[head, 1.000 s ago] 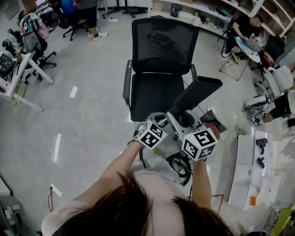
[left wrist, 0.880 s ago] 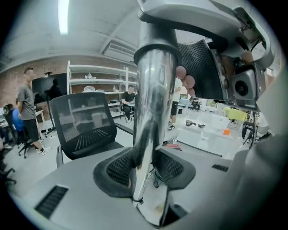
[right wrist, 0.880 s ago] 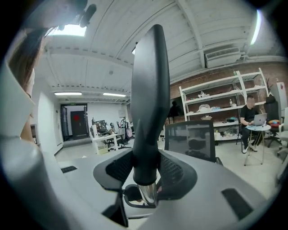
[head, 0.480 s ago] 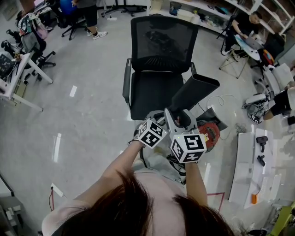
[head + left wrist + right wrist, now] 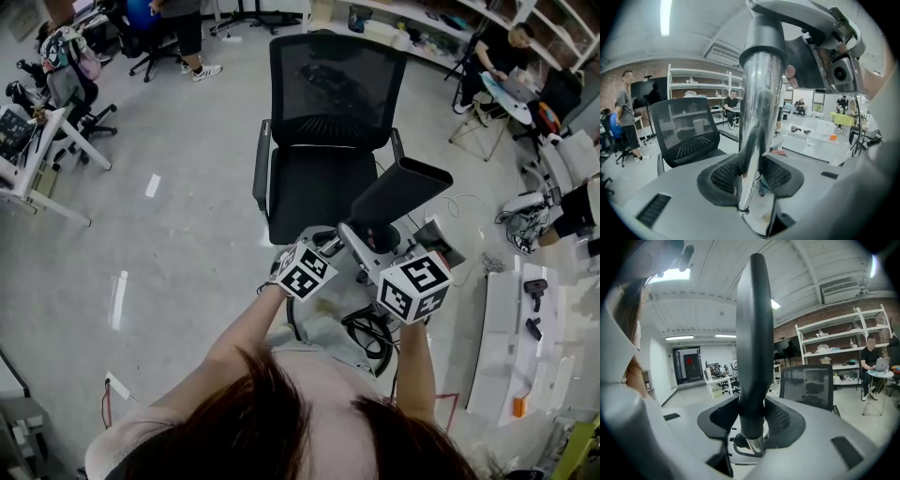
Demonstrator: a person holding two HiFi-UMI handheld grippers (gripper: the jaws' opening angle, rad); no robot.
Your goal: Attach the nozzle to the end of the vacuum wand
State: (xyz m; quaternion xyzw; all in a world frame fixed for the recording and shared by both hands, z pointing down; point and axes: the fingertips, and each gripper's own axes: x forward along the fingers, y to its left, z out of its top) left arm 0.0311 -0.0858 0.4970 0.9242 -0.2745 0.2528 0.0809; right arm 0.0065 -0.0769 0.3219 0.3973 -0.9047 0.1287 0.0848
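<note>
The dark wedge-shaped nozzle [image 5: 398,192] points up and right over the chair. Its neck [image 5: 754,348] stands between the jaws of my right gripper [image 5: 751,420], which is shut on it. A short piece of silver tube shows below the neck. The silver vacuum wand [image 5: 759,108] rises between the pads of my left gripper [image 5: 751,176], which is shut on it. In the head view the left gripper [image 5: 328,246] and right gripper [image 5: 382,253] sit close together, with the wand [image 5: 358,251] between them. Whether the nozzle is fully seated on the wand is hidden.
A black mesh office chair [image 5: 323,141] stands just beyond the grippers. Black hose loops [image 5: 370,333] lie on the floor below them. A white table [image 5: 516,337] with small tools is at the right. Desks, chairs and people fill the far edges.
The right gripper swung left toward the left one half a second ago and has moved back right. The nozzle tilted with it. The left gripper has barely moved.
</note>
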